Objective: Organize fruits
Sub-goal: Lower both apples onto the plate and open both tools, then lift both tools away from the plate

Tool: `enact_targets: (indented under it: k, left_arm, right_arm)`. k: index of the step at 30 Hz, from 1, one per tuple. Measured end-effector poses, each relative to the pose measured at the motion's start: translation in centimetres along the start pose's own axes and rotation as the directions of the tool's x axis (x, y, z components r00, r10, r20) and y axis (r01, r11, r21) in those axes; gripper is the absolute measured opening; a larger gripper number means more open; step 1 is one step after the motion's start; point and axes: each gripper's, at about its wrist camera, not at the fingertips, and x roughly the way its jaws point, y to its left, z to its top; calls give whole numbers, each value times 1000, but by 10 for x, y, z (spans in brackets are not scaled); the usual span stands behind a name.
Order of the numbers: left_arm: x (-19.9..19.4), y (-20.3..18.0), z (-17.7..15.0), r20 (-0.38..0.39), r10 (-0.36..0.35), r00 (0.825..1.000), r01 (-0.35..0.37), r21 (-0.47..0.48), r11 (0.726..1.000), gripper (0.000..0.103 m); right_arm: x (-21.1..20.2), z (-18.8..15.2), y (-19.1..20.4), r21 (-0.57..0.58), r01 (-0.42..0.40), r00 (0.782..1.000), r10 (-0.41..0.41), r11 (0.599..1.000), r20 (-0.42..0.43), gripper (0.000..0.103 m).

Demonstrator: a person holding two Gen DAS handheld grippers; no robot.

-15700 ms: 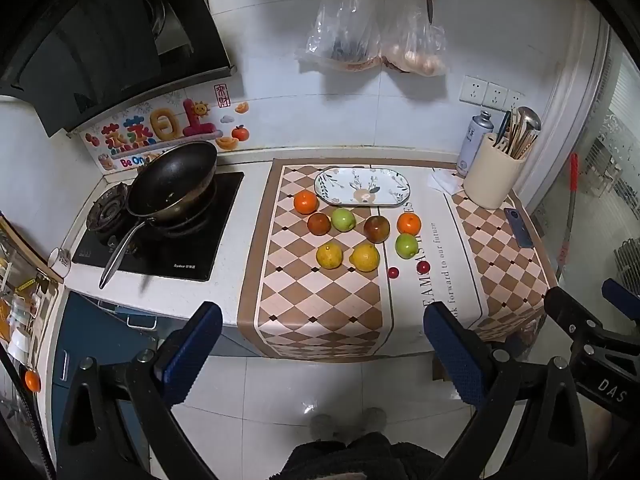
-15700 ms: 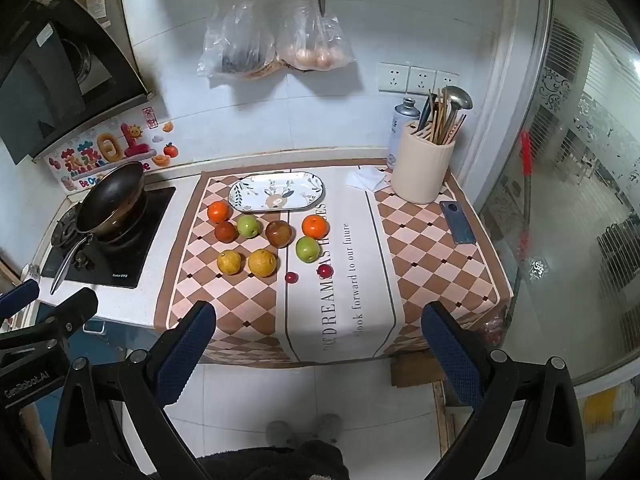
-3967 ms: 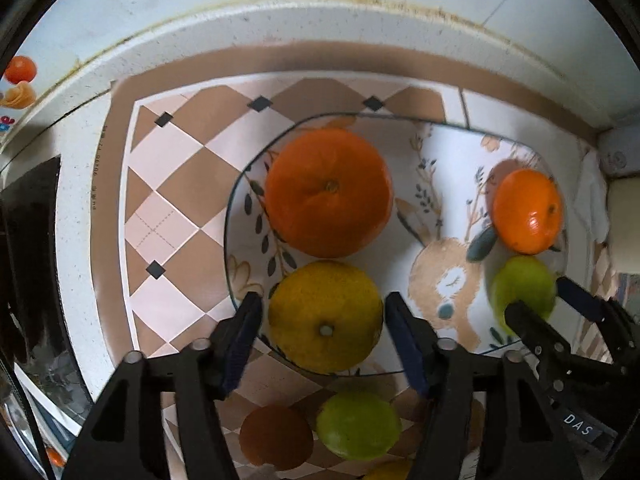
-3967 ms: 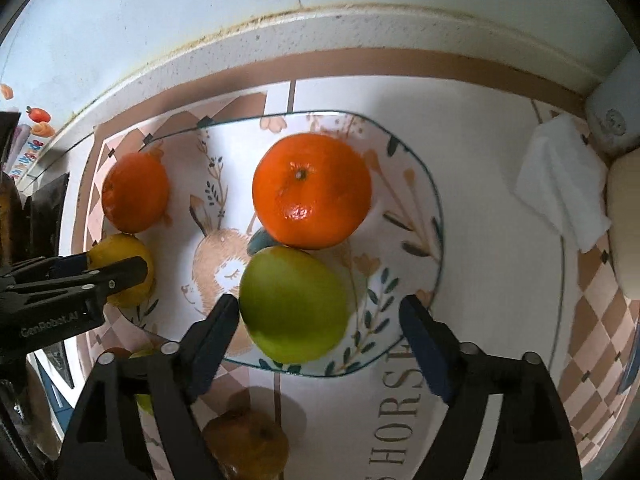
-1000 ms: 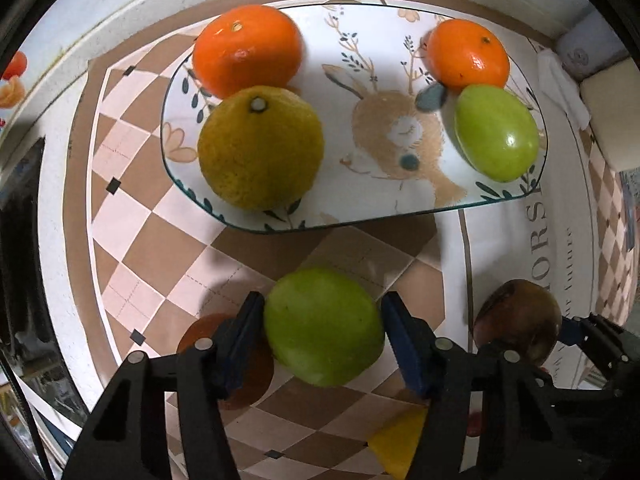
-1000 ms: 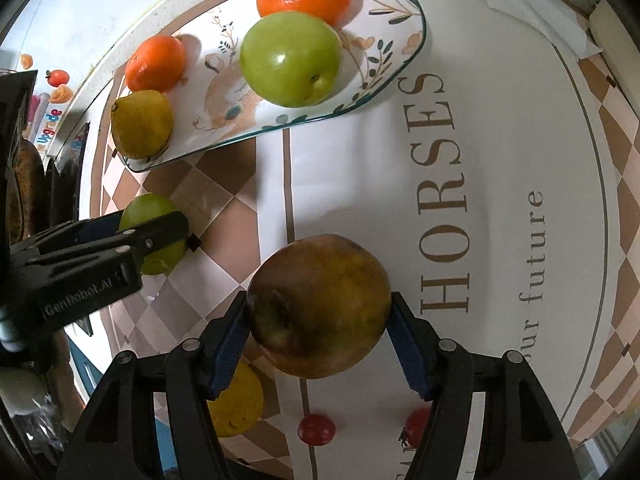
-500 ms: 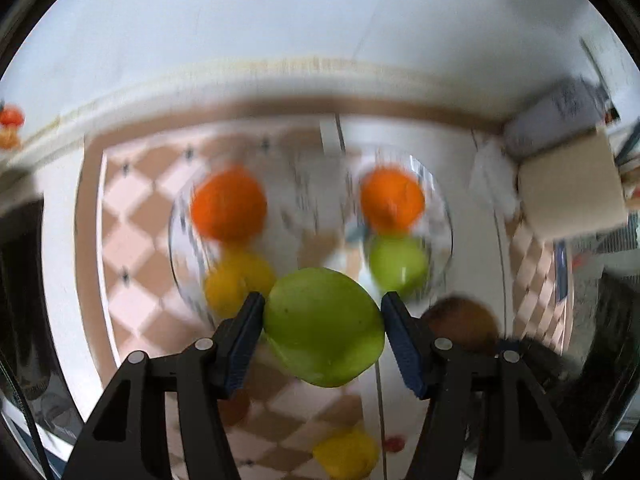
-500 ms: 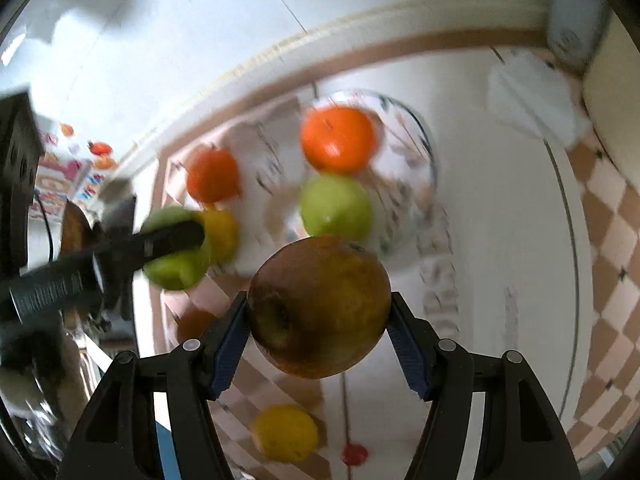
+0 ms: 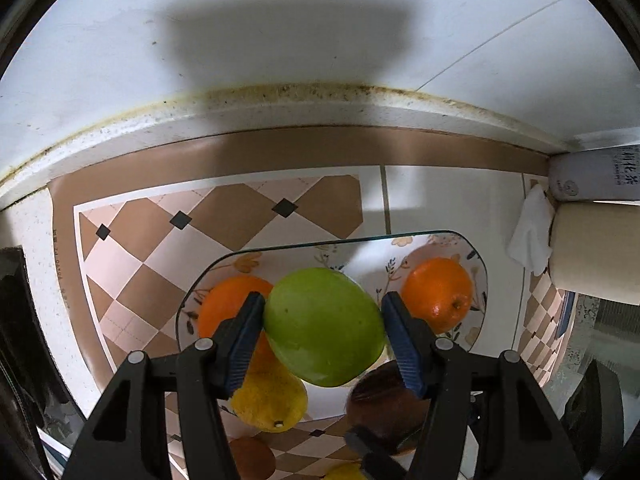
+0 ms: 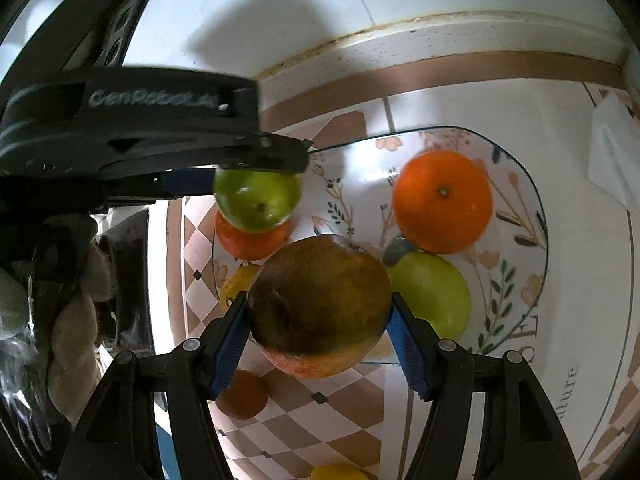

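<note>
My left gripper [image 9: 323, 330] is shut on a green apple [image 9: 324, 326] and holds it above the patterned plate [image 9: 480, 276]. My right gripper [image 10: 318, 318] is shut on a brown-red apple [image 10: 318, 306] above the plate's [image 10: 520, 216] near edge. On the plate lie two oranges [image 10: 442, 200] [image 10: 250, 240], a green apple [image 10: 434, 296] and a yellow fruit [image 9: 270, 398]. In the right wrist view the left gripper [image 10: 256, 168] holds its apple [image 10: 256, 198] over the plate's left end.
The tiled wall [image 9: 280, 40] rises just behind the plate. A cream utensil holder [image 9: 596, 252], a can [image 9: 600, 176] and a white tissue [image 9: 530, 236] stand at the right. A brown fruit [image 10: 242, 398] and a yellow fruit [image 10: 338, 472] lie on the checked mat.
Both grippers have lifted their apples off the mat and carried them forward over the plate. The view has closed in on the plate and wall.
</note>
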Motion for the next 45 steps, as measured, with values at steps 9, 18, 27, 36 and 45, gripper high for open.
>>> enact_targets:
  k: [9, 18, 27, 36, 45]
  left_arm:
    - [-8, -1, 0, 12, -7, 1000, 7, 19, 1000, 84]
    - [-30, 16, -32, 118, 68, 991, -72, 27, 997, 85]
    - [-49, 32, -108, 267, 205, 942, -210, -10, 978, 85]
    - [-72, 35, -171, 356, 214, 910, -203, -67, 977, 85]
    - [-115, 22, -232, 486, 211, 848, -199, -77, 977, 85]
  right_arm:
    - [7, 1, 10, -4, 41, 999, -41, 999, -28, 78]
    - [-21, -2, -5, -6, 141, 990, -141, 990, 22, 95]
    - [-41, -26, -15, -42, 282, 958, -279, 959, 63, 95]
    - [-71, -64, -3, -80, 331, 938, -318, 940, 134, 95]
    - [-121, -111, 10, -71, 371, 906, -345, 926, 243, 95]
